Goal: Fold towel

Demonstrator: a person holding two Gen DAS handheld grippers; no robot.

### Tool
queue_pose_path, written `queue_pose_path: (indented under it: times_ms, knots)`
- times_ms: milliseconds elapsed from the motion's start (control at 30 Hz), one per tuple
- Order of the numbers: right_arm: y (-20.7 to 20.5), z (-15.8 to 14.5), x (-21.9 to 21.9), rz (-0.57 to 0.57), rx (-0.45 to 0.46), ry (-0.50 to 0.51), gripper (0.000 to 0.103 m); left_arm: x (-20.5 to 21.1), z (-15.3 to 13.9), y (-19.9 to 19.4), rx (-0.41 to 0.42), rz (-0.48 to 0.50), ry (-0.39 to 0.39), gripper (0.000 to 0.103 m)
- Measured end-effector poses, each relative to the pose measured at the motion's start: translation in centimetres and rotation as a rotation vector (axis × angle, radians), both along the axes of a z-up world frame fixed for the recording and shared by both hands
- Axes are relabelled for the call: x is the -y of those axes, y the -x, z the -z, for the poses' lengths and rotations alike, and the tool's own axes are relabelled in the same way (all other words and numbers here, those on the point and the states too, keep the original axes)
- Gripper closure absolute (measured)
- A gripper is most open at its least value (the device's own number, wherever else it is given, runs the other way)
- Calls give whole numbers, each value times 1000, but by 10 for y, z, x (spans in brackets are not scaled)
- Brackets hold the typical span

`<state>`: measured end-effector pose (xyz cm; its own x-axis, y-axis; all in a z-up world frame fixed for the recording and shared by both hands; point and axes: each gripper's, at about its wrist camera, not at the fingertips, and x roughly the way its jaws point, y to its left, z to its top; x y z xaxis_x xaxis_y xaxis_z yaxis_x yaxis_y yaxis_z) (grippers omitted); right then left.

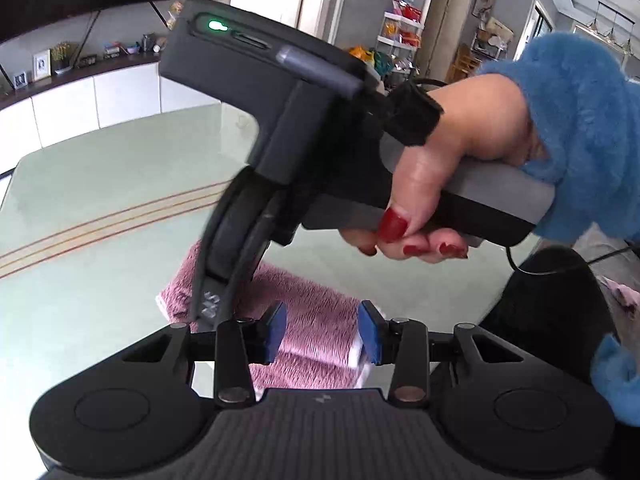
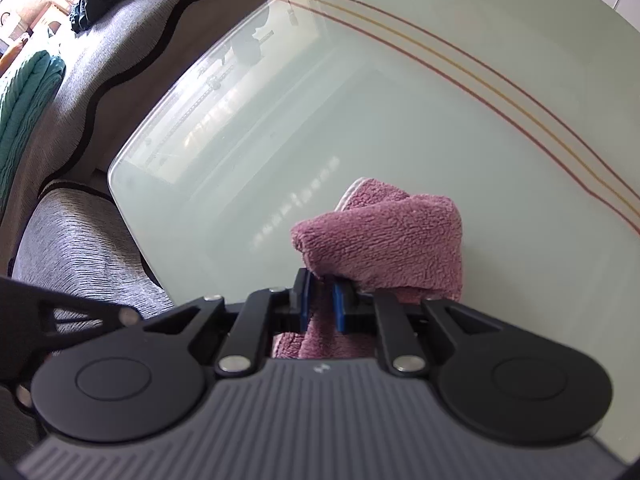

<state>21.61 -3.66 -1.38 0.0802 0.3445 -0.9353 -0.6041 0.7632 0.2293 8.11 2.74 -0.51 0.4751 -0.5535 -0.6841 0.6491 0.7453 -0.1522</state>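
A pink terry towel (image 2: pixel 392 232) lies bunched on the pale green glass table (image 2: pixel 320 100), one fold lifted into a hump. My right gripper (image 2: pixel 322 300) points steeply down and is shut on a fold of the towel between its blue pads. In the left wrist view the same towel (image 1: pixel 308 300) lies on the table (image 1: pixel 100 184) below my left gripper (image 1: pixel 322 332), which hangs above it, open, with nothing between its pads. The right gripper's dark housing (image 1: pixel 280 92) fills the middle of that view, held by a hand (image 1: pixel 460 140) in a fluffy blue sleeve; its tips are hidden.
Brown and yellow stripes (image 2: pixel 500 92) cross the table. A grey sofa (image 2: pixel 80 220) with a teal cushion (image 2: pixel 20 112) stands past the table's edge. A black chair back (image 1: pixel 552 300) is at the right, and white cabinets (image 1: pixel 100 96) lie beyond the far edge.
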Motion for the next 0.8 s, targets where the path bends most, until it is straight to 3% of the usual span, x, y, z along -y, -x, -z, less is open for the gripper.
queue_pose_path:
  times_ms: [167,300,400,633,733,800]
  knots:
    - [1,0,-9,-46,17,15,91,13,30,-12,-91,15,-46,63]
    - [-2,-2,-4,-51,-2,-19,85,10,38,-19,-128,7,-28,63]
    - [-3,-15,4,-71,-10,-85,71,12,41,-21,-124,9,-36,63]
    - [-11,-43,36,-10,5,-205,71,18,47,-22,-109,12,-42,63]
    - [-12,-52,47,12,-4,-301,70,16,51,-23,-113,14,-40,63]
    - [-15,-59,51,33,31,-316,70,15,55,-27,-114,15,-39,63]
